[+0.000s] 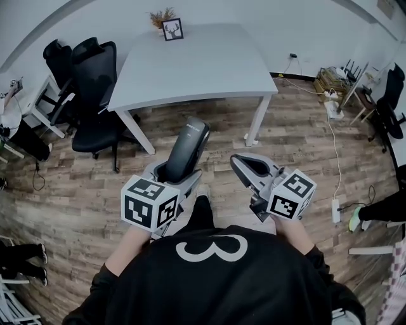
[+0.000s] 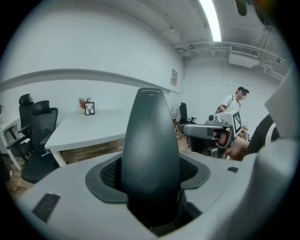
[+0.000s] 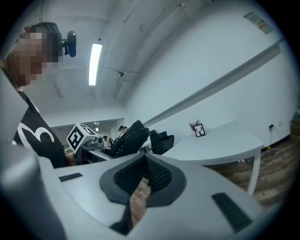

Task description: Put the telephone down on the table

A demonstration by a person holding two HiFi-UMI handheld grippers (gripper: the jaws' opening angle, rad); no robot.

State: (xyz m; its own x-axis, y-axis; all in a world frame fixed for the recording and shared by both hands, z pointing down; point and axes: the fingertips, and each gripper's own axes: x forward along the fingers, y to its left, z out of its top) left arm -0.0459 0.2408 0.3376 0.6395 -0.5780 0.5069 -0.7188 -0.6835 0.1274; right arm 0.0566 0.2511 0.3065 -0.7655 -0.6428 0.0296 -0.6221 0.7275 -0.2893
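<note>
The telephone [image 1: 188,151], a dark handset, is gripped at its lower end by the left gripper [image 1: 178,173]. The fingers [image 2: 105,176] are clenched on its two sides, and its rounded upper end is seen rising well past the fingertips, tilted forward and away from the person. It is held in the air above the wooden floor [image 1: 76,190] and is not touching the worktop [image 1: 209,63].

Just to the right of those fingers the right gripper [image 1: 244,164] is held at about the same height. Its fingers are closed together with nothing between them; only a sliver of floor is seen below the meeting pads in the right gripper view.

Beyond both sets of fingertips, well apart from them, the white worktop is seen. At its far edge a small picture frame [image 1: 172,29] is stood upright, with a dried plant [image 1: 162,16] just behind it. To the left of the left fingers, beside the worktop, black office chairs [image 1: 95,76] are grouped on the floor.
</note>
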